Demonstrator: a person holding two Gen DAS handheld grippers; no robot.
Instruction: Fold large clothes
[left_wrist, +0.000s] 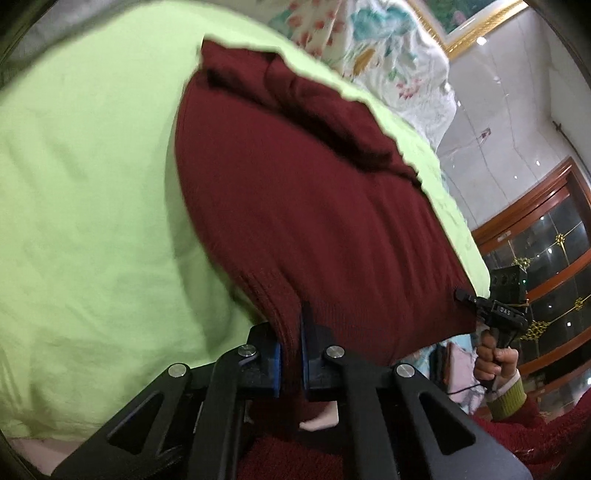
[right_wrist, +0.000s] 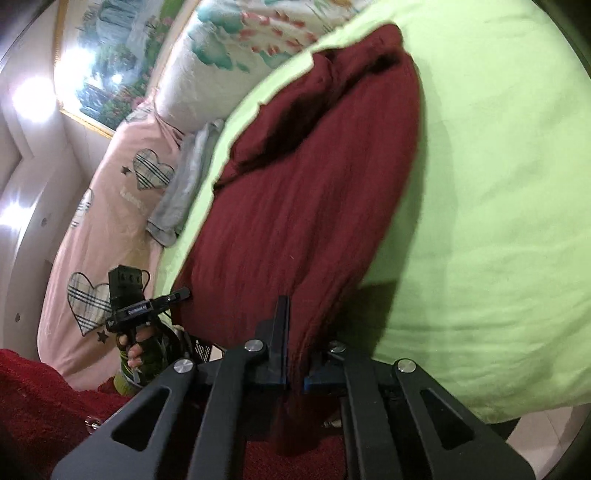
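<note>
Both views agree that the dark red knitted sweater (left_wrist: 314, 206) lies spread on the light green bedsheet (left_wrist: 85, 184), its near hem clenched at one corner by the left gripper (left_wrist: 291, 354) and at the other by the right gripper (right_wrist: 295, 354). Only the right wrist view shows the pink heart-patterned quilt (right_wrist: 110, 206) and the crumpled grey cloth (right_wrist: 184, 184) beside the sheet, while the left wrist view alone shows the wooden glass-fronted cabinet (left_wrist: 546, 236); a white floral duvet (left_wrist: 373, 48) is bunched beyond the sweater.
</note>
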